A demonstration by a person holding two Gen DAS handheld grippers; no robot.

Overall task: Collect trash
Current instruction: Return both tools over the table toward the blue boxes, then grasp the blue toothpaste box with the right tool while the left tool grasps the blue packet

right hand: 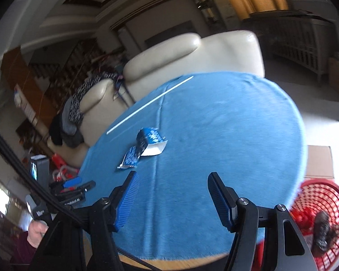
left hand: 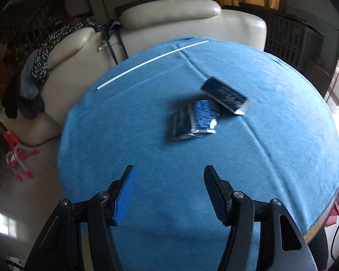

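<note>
Three blue wrappers (left hand: 205, 113) lie bunched together on the round bench (left hand: 147, 180), which is covered by a blue cloth; their white print is too blurred to read. One white stick (left hand: 151, 62) lies near the far left edge. One red basket (right hand: 323, 205) stands low at the right, beside the bench, with dark scraps in it. The left gripper (left hand: 168, 180) hangs with its fingers (left hand: 126, 189) released and empty, the wrappers well beyond them, slightly right. The right gripper (right hand: 171, 187) is likewise spread and empty, the wrappers (right hand: 144, 146) beyond and left of its fingers (right hand: 130, 192).
</note>
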